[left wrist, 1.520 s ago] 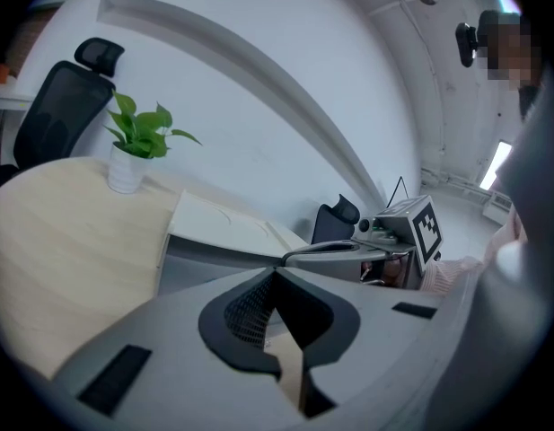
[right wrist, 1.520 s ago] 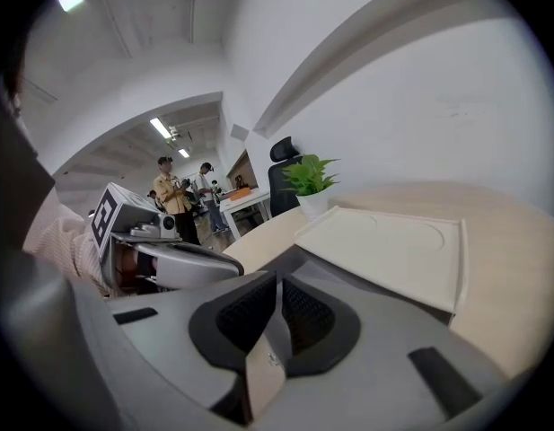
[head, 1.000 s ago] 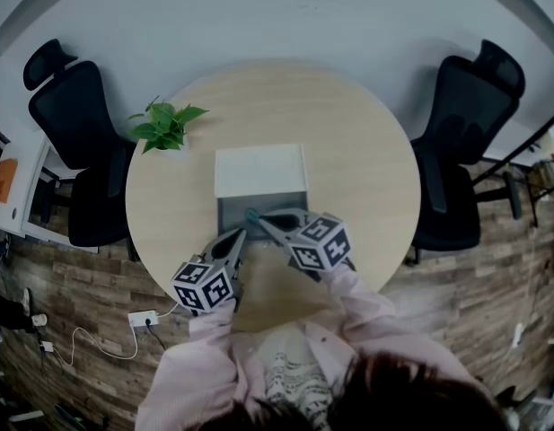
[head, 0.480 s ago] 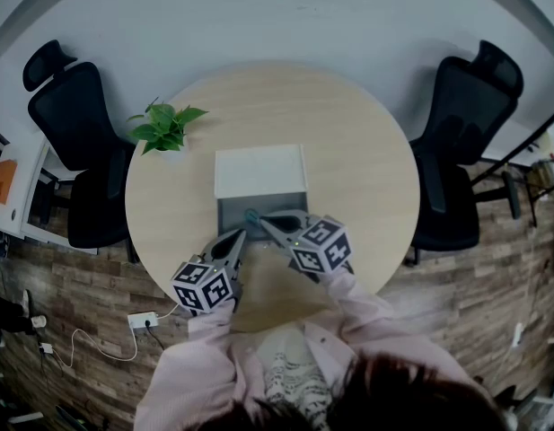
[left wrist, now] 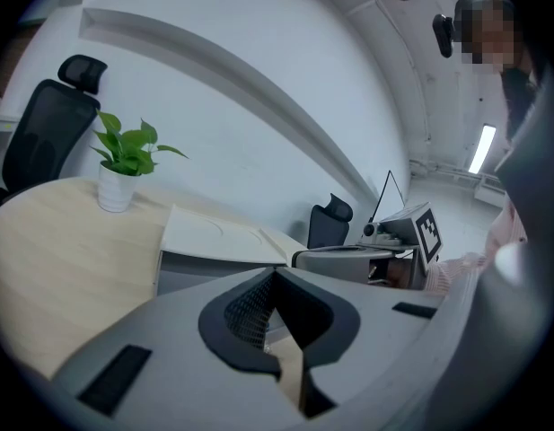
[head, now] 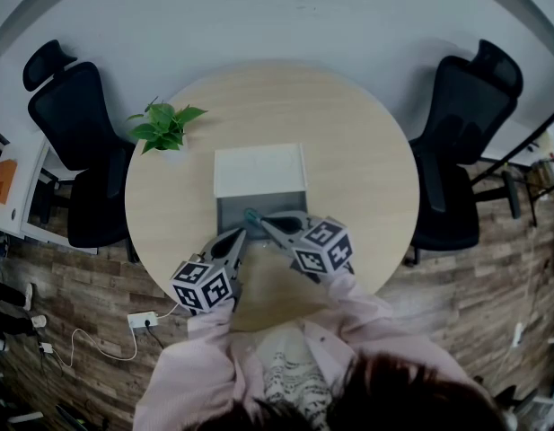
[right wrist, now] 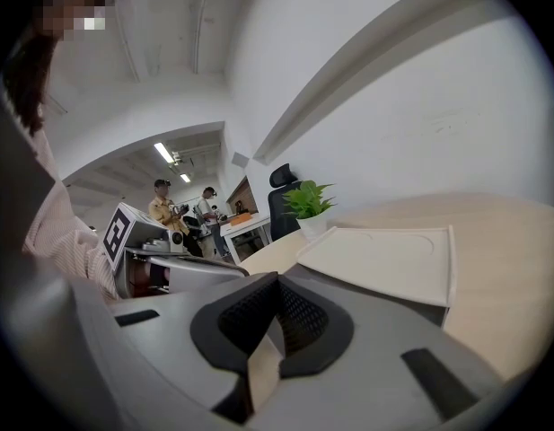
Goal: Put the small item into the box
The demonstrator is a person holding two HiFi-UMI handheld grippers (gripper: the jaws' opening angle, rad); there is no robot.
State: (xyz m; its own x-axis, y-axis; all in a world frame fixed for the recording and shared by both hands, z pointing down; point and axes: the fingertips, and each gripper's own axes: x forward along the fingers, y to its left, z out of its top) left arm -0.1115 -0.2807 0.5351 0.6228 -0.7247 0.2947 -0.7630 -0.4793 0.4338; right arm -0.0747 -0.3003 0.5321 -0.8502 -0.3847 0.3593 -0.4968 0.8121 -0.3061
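Scene: a round tabletop (head: 357,151) is seen from above, with a box (head: 278,206) at mid-frame.
Box: it is opened; the white lid (head: 259,171) is laid back toward the top of the frame, and the grey inside is exposed below it.
Item: a small teal item (head: 251,215) is seen in the grey inside of the box, near its lower edge. Whether it rests on the bottom cannot be told.
Left hand-held gripper (head: 238,237): it is held at the lower left of the box with the tip at the box's lower left corner. The jaws are closed together and nothing is seen between them in the left gripper view.
Right hand-held gripper (head: 264,224): it is brought in from the lower right, with the tip over the box's lower edge, just beside the item. The jaws are closed together and nothing is seen between them in the right gripper view.
Plant (head: 164,126): a potted plant is placed at the upper left of the tabletop, well apart from the box.
Chairs: a black chair (head: 74,106) is seen at the left and another chair (head: 465,106) at the right.
Person: pink sleeves are seen at the bottom of the frame.
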